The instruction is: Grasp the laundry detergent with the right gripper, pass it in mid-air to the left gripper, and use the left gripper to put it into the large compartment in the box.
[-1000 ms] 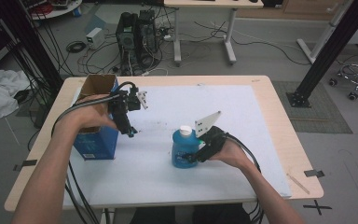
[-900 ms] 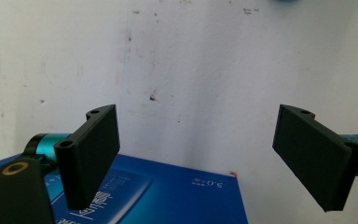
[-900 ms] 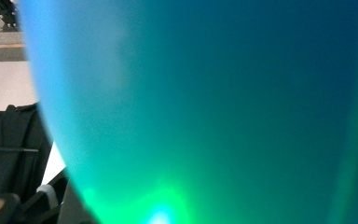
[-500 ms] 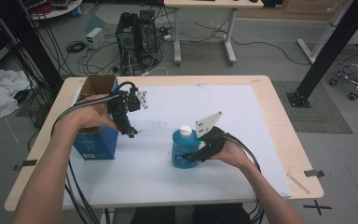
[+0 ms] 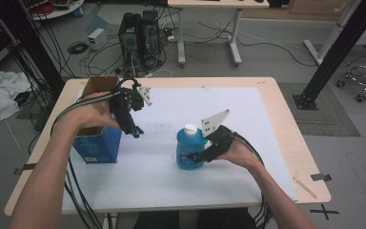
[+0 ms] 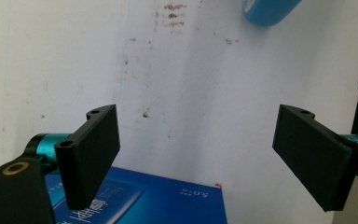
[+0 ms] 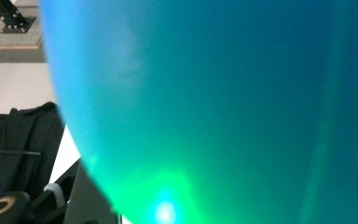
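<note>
A blue bottle [image 5: 189, 151] with a white cap stands on the white mat [image 5: 248, 124], right of centre. My right gripper [image 5: 196, 156] comes at it from the right and is shut on its body. In the right gripper view the bottle [image 7: 214, 102] sits pressed close between the jaws, with one finger [image 7: 86, 200] showing at the lower left. My left gripper [image 5: 134, 130] hangs open over the near right corner of a blue box [image 5: 97, 145], pointing down. In the left gripper view its jaws [image 6: 196, 158] stand wide apart and hold nothing, with the box [image 6: 168, 205] below them and the bottle [image 6: 265, 9] at the top edge.
The blue box has an open cardboard top [image 5: 100, 86] and stands at the table's left side. The mat carries small dark stains [image 6: 172, 14]. Cables trail from both grippers over the front edge. Computer cases [image 5: 140, 31] and a second desk stand on the floor beyond the table.
</note>
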Available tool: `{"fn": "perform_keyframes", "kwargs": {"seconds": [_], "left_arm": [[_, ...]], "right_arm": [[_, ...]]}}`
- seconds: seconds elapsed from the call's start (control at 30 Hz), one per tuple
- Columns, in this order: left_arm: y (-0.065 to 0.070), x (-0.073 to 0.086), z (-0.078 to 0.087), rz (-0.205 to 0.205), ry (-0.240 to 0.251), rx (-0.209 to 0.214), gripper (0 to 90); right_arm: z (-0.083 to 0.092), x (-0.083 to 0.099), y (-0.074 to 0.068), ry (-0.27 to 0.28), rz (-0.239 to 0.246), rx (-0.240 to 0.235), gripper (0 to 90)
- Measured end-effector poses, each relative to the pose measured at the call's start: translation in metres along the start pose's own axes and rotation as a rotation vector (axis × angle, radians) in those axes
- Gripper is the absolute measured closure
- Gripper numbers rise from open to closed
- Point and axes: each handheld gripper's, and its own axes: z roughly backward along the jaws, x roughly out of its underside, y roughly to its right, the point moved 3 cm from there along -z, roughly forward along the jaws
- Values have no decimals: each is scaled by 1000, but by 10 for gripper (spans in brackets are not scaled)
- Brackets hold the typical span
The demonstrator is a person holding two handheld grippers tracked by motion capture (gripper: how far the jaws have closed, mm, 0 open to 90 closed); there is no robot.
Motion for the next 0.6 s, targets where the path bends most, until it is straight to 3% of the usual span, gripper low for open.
{"fn": "perform_keyframes", "kwargs": {"seconds": [0.03, 0.17, 0.2, 0.23, 0.4, 0.43, 0.47, 0.6], "left_arm": [[1, -3, 2, -6, 4, 2, 148], [5, -14, 9, -24, 14, 5, 148], [7, -18, 12, -30, 21, 10, 148], [9, -21, 13, -35, 25, 17, 148], [17, -37, 19, -57, 62, 53, 148], [19, -41, 20, -60, 73, 60, 148], [20, -44, 21, -59, 76, 67, 148], [25, -57, 20, -80, 87, 88, 148]], "right_arm": [[2, -3, 3, 15, 23, 6, 442], [11, -10, 7, 0, 5, 8, 442], [11, -11, 10, 14, 24, 16, 442], [13, -12, 10, 4, -4, 10, 441], [15, -13, 20, 33, 11, 9, 441], [16, -12, 19, 18, -18, 8, 442], [14, -13, 21, 36, 7, 11, 442], [13, -12, 24, 23, -5, -2, 442]]}}
